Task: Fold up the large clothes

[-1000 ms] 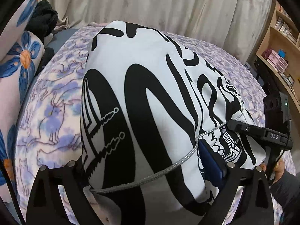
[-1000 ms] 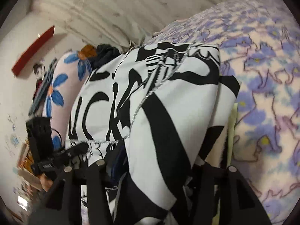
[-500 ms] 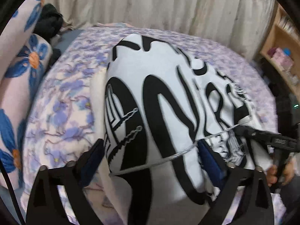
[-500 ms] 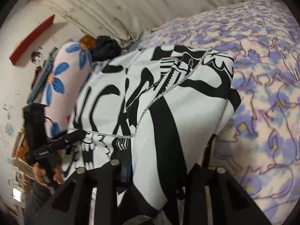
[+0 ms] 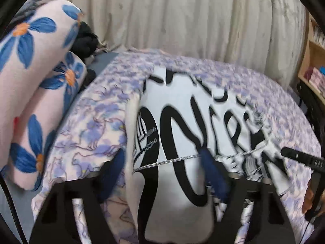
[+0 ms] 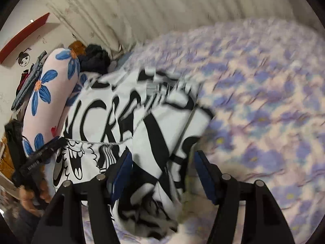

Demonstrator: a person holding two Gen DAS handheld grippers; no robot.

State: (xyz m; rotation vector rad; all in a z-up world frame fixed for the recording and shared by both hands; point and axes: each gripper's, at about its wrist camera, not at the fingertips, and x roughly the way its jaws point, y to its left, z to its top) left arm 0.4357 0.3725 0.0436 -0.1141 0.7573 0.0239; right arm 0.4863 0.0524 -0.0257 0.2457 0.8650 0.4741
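A large white garment with bold black lettering and a thin silver chain lies folded on the purple floral bedspread. My left gripper hovers over its near left edge. Its jaws are closing; one blue pad is over the bedspread, the other over the cloth, and neither presses. In the right wrist view the garment bunches between the blue pads of my right gripper. Those jaws are opening, and the cloth sits loose between them. Each view shows the other gripper and a hand at its edge.
Pink pillows with blue flowers are stacked along the left side of the bed, with a dark clothes pile behind them. A pale curtain hangs at the back. A wooden bookshelf stands to the right.
Both grippers have lifted and pulled back, so more of the bed shows. The left jaws have narrowed. The right jaws have widened off the fabric they pinched.
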